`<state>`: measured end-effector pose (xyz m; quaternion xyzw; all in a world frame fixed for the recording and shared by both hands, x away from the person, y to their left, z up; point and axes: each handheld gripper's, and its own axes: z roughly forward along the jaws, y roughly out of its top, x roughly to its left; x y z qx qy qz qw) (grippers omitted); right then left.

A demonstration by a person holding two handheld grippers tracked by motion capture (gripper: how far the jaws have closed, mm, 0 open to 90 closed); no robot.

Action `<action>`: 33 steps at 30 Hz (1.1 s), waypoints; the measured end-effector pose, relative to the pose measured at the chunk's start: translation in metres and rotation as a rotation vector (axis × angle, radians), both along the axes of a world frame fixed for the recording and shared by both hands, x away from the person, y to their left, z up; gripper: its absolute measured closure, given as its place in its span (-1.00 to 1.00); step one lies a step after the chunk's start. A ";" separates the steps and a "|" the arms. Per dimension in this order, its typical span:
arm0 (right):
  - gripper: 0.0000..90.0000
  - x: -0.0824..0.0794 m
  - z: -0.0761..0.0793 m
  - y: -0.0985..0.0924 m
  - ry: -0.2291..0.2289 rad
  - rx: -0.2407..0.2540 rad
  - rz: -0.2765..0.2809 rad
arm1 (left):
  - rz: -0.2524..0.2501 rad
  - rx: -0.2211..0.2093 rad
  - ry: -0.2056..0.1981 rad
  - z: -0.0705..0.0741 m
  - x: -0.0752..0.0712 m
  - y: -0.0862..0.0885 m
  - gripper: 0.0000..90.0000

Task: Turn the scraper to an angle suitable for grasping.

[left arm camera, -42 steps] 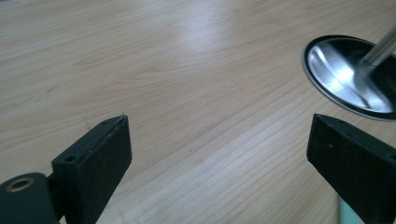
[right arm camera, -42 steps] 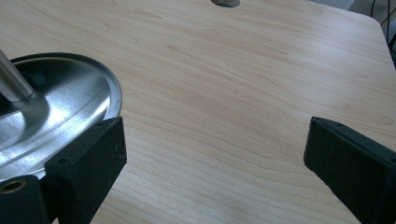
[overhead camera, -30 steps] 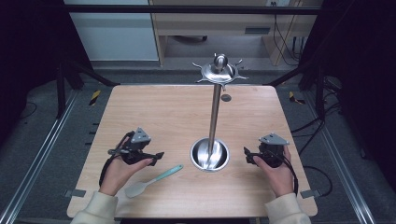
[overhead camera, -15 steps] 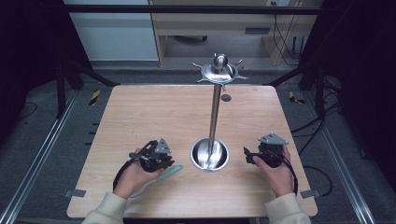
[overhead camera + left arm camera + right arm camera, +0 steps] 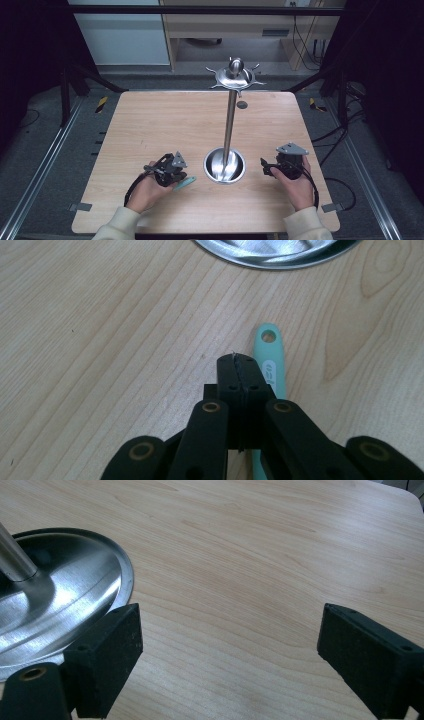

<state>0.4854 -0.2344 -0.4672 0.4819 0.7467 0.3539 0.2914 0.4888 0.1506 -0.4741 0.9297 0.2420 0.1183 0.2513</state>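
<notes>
A teal utensil (image 5: 186, 182) lies flat on the wooden table (image 5: 165, 125), just left of the steel stand's base (image 5: 225, 165). My left gripper (image 5: 183, 176) sits low over it. In the left gripper view its jaws (image 5: 239, 360) have just been closing and now meet pad to pad with nothing between them. The utensil's handle (image 5: 270, 347), with a hole at its end, runs under and beside the right-hand jaw. My right gripper (image 5: 264, 167) rests right of the base, open, with bare table between its pads (image 5: 107, 655).
The stand's pole (image 5: 230, 120) rises from the dish-shaped base (image 5: 65, 600) to a hooked top (image 5: 235, 75). A small dark disc (image 5: 242, 104) lies at the back of the table. Metal rails and cables run along both sides.
My left hand has moved right and down towards the stand's base, covering most of the teal utensil. Its jaws went from wide apart to together. The right hand stayed put.
</notes>
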 end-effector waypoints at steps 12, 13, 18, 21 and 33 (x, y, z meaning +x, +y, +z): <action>-0.75 0.000 0.000 0.000 0.002 0.007 0.003 | -0.061 0.021 0.032 0.000 -0.010 -0.008 1.00; -0.75 0.000 0.000 0.000 0.003 0.007 0.003 | -0.072 0.026 0.036 0.000 -0.012 -0.010 1.00; -0.75 0.000 0.001 0.000 0.000 0.009 0.004 | -0.098 0.048 0.038 0.002 -0.020 -0.017 1.00; -0.75 0.000 0.001 -0.002 -0.003 0.016 -0.010 | -0.101 0.068 0.027 0.009 -0.021 -0.020 1.00; -0.75 -0.001 0.001 -0.002 -0.002 0.019 -0.011 | -0.126 0.170 0.039 0.033 -0.023 -0.036 0.76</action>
